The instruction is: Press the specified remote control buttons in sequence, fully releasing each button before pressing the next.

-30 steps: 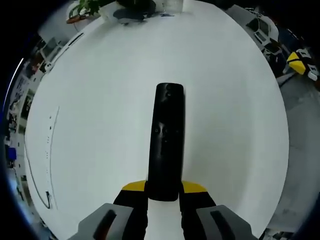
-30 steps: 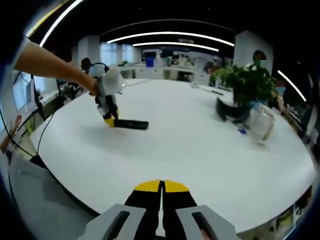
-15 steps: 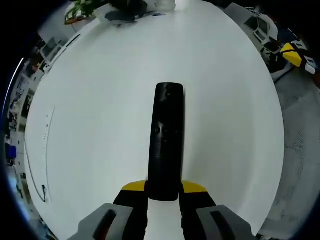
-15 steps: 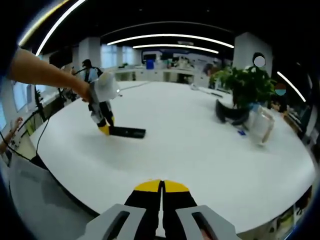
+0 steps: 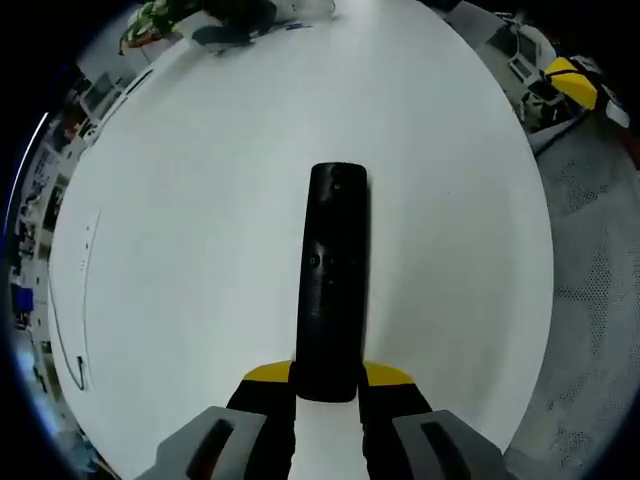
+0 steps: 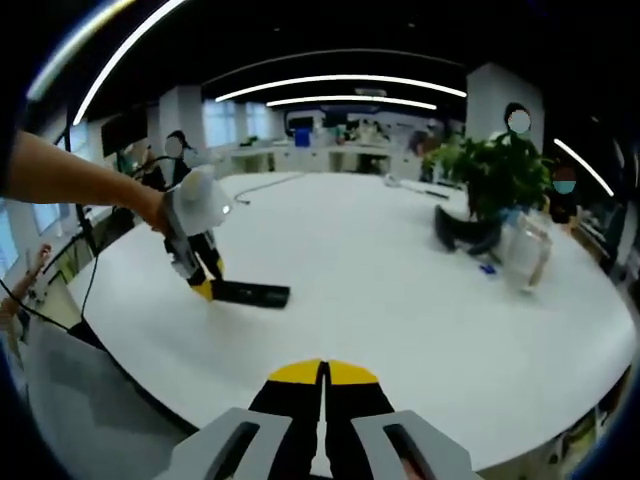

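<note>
In the right gripper view, a bare forearm (image 6: 75, 178) is stretched in from the left, its hand wrapped around the left gripper (image 6: 203, 289), which is tilted down so that its yellow tips meet the white table (image 6: 400, 300). A black remote (image 6: 250, 294) is seen lying flat on the table, one end caught at those tips, the rest stretching away to the right in this view.

In the left gripper view, the left gripper (image 5: 328, 385) is shown from behind its own jaws, which are clenched on the near end of the remote (image 5: 332, 275). The remote is held between the two yellow tips and runs straight ahead along the line of the jaws, over the table (image 5: 180, 200).

The right gripper (image 6: 322, 375) is held well back from the remote, above the near table edge, level and pointed across the table. Its jaws are pressed together with nothing between them. A potted plant (image 6: 495, 175) and a clear container (image 6: 525, 250) are seen at the far right of the table, well apart from the remote.
</note>
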The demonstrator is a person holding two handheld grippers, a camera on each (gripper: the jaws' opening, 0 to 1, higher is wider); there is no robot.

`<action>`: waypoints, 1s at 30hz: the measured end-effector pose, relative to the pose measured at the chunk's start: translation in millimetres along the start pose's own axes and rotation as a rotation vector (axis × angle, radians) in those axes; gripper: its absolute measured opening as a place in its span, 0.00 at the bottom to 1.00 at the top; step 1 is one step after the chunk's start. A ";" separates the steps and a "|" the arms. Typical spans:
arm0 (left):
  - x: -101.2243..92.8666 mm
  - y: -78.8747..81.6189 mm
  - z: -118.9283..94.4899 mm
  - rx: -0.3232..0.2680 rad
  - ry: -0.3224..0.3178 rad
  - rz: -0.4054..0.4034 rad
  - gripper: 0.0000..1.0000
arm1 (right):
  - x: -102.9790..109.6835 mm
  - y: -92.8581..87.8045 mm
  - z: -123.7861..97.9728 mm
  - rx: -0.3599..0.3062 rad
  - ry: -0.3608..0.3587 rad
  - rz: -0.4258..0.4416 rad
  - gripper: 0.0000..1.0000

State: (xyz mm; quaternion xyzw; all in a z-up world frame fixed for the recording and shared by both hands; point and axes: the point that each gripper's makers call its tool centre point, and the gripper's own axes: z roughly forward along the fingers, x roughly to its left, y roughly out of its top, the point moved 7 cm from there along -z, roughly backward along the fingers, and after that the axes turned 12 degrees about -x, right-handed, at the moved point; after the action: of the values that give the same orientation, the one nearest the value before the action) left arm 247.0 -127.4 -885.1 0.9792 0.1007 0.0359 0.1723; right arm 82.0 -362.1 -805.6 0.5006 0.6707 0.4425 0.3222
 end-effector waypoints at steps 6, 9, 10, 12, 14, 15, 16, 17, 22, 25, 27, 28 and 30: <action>-20.9 -2.8 -3.2 -0.013 0.012 -0.028 0.23 | 0.4 1.5 -1.9 -0.014 0.012 0.007 0.00; -29.1 -4.0 -3.5 -0.018 0.015 -0.029 0.23 | 1.0 1.7 -1.3 -0.016 0.014 0.014 0.00; -31.4 -4.0 -3.6 -0.017 0.015 -0.029 0.23 | 2.3 1.5 -1.1 -0.012 0.021 0.013 0.00; -37.4 -3.7 -4.0 -0.014 0.014 -0.029 0.23 | 4.5 1.7 -0.9 -0.012 0.029 -0.003 0.00; -41.7 -4.4 -4.4 -0.012 0.014 -0.035 0.23 | 4.8 1.3 -0.7 -0.009 0.034 -0.005 0.00; -44.3 -4.8 -4.6 -0.012 0.016 -0.039 0.23 | 4.9 1.2 -0.7 -0.008 0.035 -0.006 0.00; -45.3 -5.0 -4.7 -0.013 0.016 -0.040 0.23 | 4.7 1.4 -1.2 -0.011 0.034 -0.005 0.00; -47.4 -5.3 -5.0 -0.013 0.017 -0.043 0.23 | 4.6 1.4 -1.2 -0.011 0.034 -0.005 0.00; -64.6 -7.8 -6.5 -0.023 0.015 -0.042 0.23 | 5.4 0.3 -1.0 0.004 0.044 0.000 0.00; -76.2 -8.4 -6.9 -0.018 0.013 -0.037 0.23 | 5.5 -0.9 -0.2 0.021 0.051 0.003 0.00; -83.4 -8.4 -7.0 -0.013 0.009 -0.024 0.23 | 4.7 -1.5 0.0 0.026 0.048 0.012 0.00; -86.3 -8.7 -7.2 -0.013 0.009 -0.022 0.23 | 4.5 -1.5 -0.1 0.027 0.048 0.014 0.00; -90.2 -9.8 -8.1 -0.020 0.014 -0.035 0.23 | 5.0 -1.5 -0.4 0.028 0.050 0.018 0.00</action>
State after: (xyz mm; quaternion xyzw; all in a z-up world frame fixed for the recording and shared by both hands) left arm 156.2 -134.6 -884.1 0.9753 0.1185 0.0406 0.1821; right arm 79.6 -357.5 -806.8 0.4999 0.6800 0.4484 0.2943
